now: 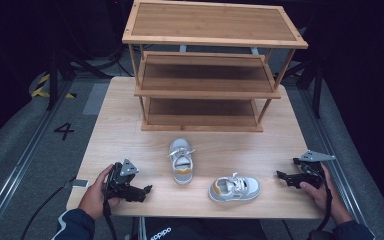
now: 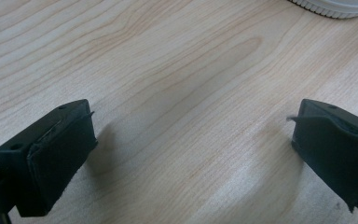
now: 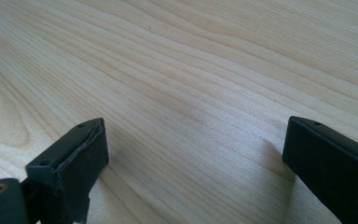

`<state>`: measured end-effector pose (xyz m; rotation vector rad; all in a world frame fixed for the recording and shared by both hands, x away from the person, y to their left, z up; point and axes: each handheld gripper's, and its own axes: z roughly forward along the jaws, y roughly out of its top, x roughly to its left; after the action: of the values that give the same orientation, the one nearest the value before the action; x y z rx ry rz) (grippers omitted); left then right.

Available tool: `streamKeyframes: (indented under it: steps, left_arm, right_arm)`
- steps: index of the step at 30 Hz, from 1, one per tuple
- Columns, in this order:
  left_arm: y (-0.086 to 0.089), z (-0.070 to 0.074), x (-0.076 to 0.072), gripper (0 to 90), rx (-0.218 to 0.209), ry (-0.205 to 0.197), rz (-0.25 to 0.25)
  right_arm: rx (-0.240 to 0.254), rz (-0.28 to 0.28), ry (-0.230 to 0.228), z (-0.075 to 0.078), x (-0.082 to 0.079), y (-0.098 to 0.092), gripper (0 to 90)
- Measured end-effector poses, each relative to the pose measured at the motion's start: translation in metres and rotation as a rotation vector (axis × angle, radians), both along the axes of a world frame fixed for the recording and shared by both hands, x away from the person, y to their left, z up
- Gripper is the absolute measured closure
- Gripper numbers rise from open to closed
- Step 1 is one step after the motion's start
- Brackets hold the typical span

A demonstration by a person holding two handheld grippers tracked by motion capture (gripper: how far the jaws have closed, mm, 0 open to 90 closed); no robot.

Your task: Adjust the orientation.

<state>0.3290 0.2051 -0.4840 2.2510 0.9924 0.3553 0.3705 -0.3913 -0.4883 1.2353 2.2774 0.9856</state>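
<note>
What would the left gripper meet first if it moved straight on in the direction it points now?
Probably the small grey and white shoe lying on its side, to judge from the high view. The left gripper is open and points right across the light wooden table towards it.

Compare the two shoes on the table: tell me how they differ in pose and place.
The left shoe stands upright on its sole, toe toward the rack; the right shoe lies lengthwise across the table, tipped toward the camera. The left shoe sits nearer the rack, the right shoe nearer the front edge. The left shoe's opening faces up; the right shoe shows more of its side. Both are small, white-grey, with yellow heels and laces.
</note>
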Motion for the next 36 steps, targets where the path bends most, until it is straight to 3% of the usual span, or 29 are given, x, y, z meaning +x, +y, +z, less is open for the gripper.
streamKeyframes:
  steps: [4,10,12,16,18,19,21,36]
  left_arm:
    - [-0.002,0.000,0.005,0.0,-0.011,0.005,-0.017]
    - [-0.002,0.001,0.006,0.3,0.011,0.000,-0.030]
    - [-0.004,0.003,0.005,1.2,0.012,0.016,-0.027]
    - [-0.007,0.009,0.002,17.2,0.039,0.001,-0.079]
    - [-0.016,0.013,0.001,17.9,0.069,0.007,-0.129]
    - [-0.016,0.013,0.001,17.8,0.069,0.007,-0.129]
    - [-0.024,0.021,-0.003,19.3,0.050,-0.011,-0.195]
    - [-0.070,0.059,-0.008,26.1,0.026,-0.062,-0.327]
  right_arm:
    - [0.000,0.001,0.000,0.000,0.000,0.000,7.0]
    - [-0.001,0.005,0.001,0.000,0.000,0.000,6.9]
    - [-0.002,0.005,0.000,0.000,0.000,0.000,7.0]
    - [-0.001,0.005,0.000,0.000,0.000,0.000,7.0]
    - [-0.001,0.005,0.000,0.000,0.000,-0.001,6.9]
    - [-0.001,0.005,0.000,0.000,0.000,-0.001,6.9]
    - [-0.002,0.005,-0.001,0.000,0.000,-0.001,6.9]
    - [-0.003,-0.002,-0.001,0.000,-0.001,-0.002,7.0]
